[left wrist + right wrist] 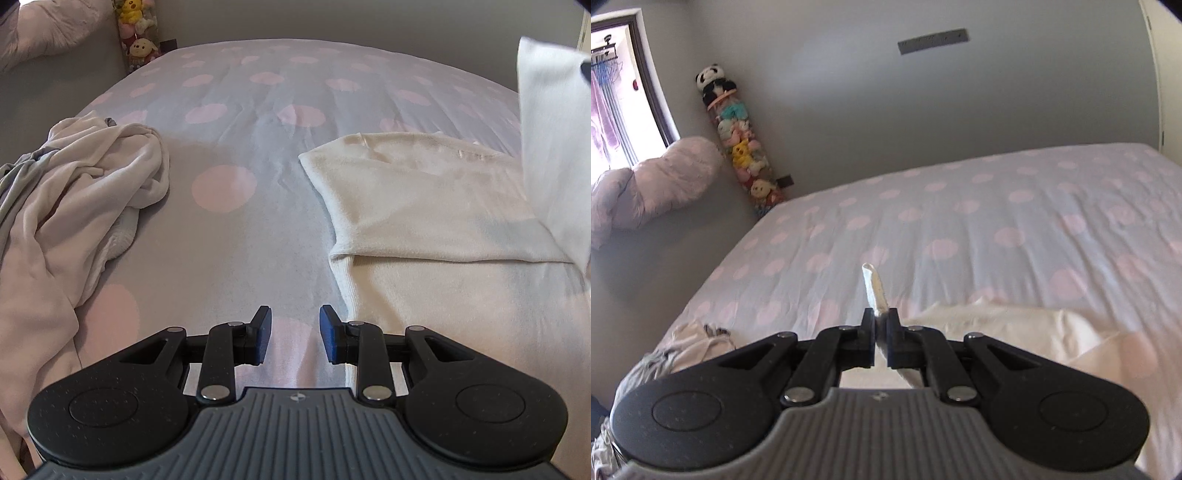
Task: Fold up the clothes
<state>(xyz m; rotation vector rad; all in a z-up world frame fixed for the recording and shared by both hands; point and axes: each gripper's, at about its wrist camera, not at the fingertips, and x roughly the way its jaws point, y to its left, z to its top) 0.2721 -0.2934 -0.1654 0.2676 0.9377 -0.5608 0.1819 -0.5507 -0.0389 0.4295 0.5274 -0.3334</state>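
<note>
Cream knit, the sweater (424, 206) lies flat on the bed (258, 92) ahead and right of the empty, part-open left gripper (295, 334). Right gripper (881, 338) pinches a raised edge of it. Soft, light, floppy: likely best taken at hems or corners.

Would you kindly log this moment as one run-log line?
left gripper: open, empty | right gripper: shut on cream garment edge, lifted | clothes pile: unfolded, left on bed
</note>
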